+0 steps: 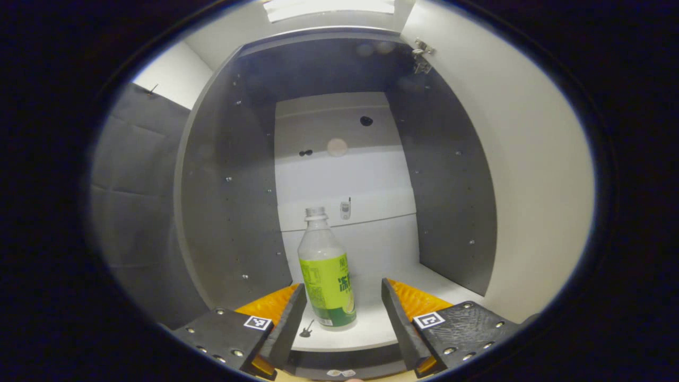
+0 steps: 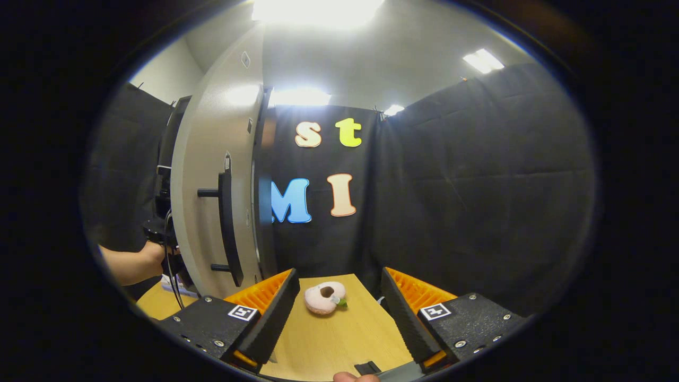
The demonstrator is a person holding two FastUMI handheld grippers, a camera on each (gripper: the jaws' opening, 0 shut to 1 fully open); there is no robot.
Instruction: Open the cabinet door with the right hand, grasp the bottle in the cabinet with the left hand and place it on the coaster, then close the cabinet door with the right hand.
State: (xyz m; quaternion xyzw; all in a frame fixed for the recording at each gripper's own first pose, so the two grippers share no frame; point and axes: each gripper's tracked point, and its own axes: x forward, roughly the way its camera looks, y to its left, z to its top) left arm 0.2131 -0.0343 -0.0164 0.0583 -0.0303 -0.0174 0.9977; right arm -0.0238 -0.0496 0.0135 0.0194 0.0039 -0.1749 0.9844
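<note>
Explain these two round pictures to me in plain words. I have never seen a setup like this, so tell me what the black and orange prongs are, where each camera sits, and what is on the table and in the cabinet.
There is no robot here. A person holds a two-finger grasping tool in each hand, and a fisheye camera rides on each one, looking along its fingers.

The left gripper view looks into an open cabinet. The left tool is open, and a plastic bottle with a green label stands upright on the shelf between its fingers, not yet gripped.

The right gripper view looks across a wooden table. The right tool is open and holds nothing. Beyond it lies a pink doughnut-shaped coaster. To the left stands the opened cabinet door with its black handle, and past it the person's arm.
</note>
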